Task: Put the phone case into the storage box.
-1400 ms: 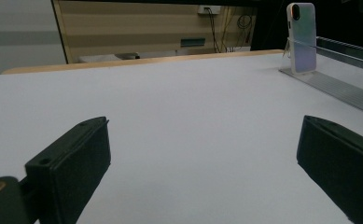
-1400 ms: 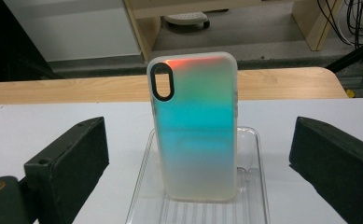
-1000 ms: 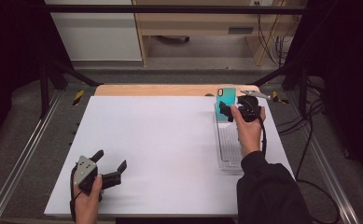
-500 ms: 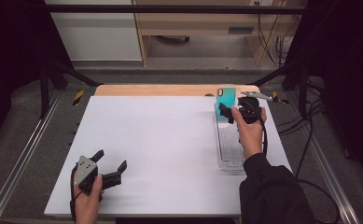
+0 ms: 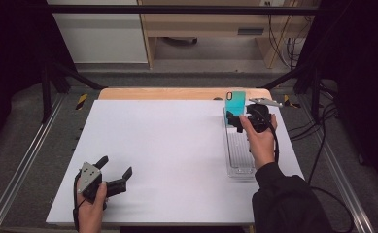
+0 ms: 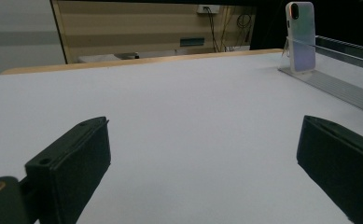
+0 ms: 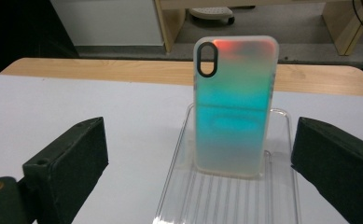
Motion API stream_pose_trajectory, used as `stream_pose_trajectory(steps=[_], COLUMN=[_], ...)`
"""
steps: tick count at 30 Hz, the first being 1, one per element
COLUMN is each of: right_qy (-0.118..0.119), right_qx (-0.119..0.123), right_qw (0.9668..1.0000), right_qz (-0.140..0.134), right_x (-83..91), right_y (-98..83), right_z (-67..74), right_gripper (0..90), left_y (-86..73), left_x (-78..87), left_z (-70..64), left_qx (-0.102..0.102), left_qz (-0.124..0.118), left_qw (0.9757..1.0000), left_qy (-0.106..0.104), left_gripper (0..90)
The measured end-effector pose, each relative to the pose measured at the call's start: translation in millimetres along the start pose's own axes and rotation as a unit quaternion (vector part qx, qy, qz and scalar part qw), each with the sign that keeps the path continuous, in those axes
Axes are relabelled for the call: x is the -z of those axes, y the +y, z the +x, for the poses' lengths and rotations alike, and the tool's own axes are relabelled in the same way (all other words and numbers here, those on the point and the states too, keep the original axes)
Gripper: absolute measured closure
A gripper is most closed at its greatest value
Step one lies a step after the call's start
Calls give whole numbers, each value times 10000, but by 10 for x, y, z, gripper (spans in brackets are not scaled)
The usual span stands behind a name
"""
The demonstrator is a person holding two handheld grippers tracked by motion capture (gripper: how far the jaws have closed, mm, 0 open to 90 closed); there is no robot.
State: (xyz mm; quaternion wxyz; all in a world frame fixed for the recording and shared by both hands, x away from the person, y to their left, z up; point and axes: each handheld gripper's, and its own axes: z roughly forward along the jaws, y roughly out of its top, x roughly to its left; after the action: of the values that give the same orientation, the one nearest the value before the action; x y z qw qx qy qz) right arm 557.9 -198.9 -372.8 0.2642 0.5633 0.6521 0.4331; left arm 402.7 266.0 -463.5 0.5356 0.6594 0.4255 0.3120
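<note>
Right tool (image 7: 198,158) is wide open, jaws either side of the phone case (image 7: 234,105), not touching it. The case stands upright at the far end of a clear ribbed tray (image 7: 226,200) on the bench (image 5: 167,145). Looks light, bendy and slick, so I'd pinch its long edges. Left tool (image 5: 113,175) sits open too.

Frosted translucent plastic phone case (image 7: 235,107) stands on a clear, glossy ribbed tray (image 7: 226,200).
</note>
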Motion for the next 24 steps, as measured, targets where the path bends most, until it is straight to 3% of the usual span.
stream_pose_trajectory(steps=[24], right_qy=[350], right_qx=[208], right_qw=[9991], right_qz=[112], right_x=[102], right_y=[-80], right_z=[193], right_gripper=[42], left_y=[2], left_x=[6], left_z=[2], left_qx=[-4], left_qz=[-10], left_qw=[10000], left_qy=[5], left_gripper=[24])
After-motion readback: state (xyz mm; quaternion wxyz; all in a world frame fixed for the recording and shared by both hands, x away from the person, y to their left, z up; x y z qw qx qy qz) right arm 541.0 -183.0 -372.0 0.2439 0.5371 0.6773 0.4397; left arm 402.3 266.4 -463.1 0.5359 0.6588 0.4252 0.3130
